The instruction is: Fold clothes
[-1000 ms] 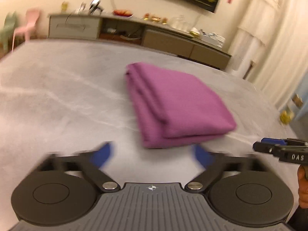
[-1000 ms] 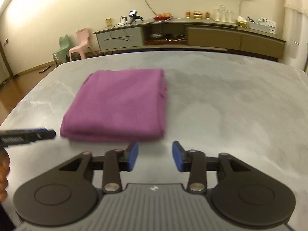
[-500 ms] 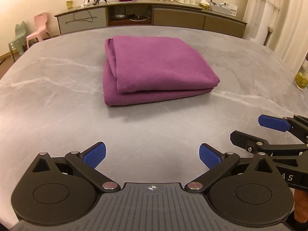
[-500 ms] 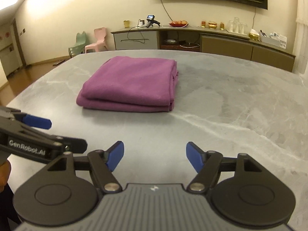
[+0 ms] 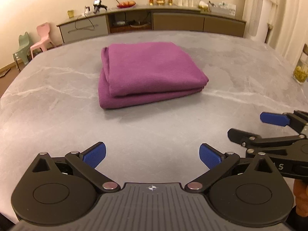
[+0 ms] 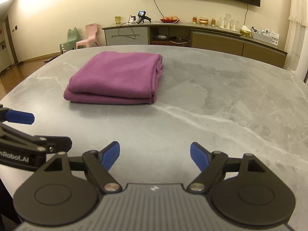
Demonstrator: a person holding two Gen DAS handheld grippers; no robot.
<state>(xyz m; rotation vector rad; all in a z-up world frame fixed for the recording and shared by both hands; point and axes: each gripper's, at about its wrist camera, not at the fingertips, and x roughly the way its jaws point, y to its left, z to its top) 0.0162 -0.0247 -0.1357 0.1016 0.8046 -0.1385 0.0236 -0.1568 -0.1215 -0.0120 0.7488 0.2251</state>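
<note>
- Lying folded into a thick rectangle on the grey marble table (image 5: 48, 96), the purple cloth (image 5: 150, 73) sits ahead of the left gripper (image 5: 152, 155), well apart from its fingertips and a little to their left
- The left gripper is spread wide, its blue pads (image 5: 95, 154) far apart with bare tabletop between them; it holds nothing
- The right gripper (image 6: 155, 155) is likewise wide apart and empty, its blue pads (image 6: 110, 155) over the table's near part
- From the right gripper the cloth (image 6: 115, 77) lies ahead and to the left, flat on the table (image 6: 231, 96), with stacked layer edges showing on the cloth's right side and a rounded fold on the near left
- The two grippers sit side by side: the right gripper (image 5: 273, 132) shows at the right edge of the left wrist view, one blue tip forward, and the left gripper (image 6: 19, 127) shows at the left edge of the right wrist view
- Beyond the table's far edge stands a long sideboard (image 6: 192, 36); to its left are a pink chair (image 6: 87, 36) and a green chair (image 6: 69, 40)
- A glass (image 5: 301, 69) with yellow contents stands far right of the left gripper
</note>
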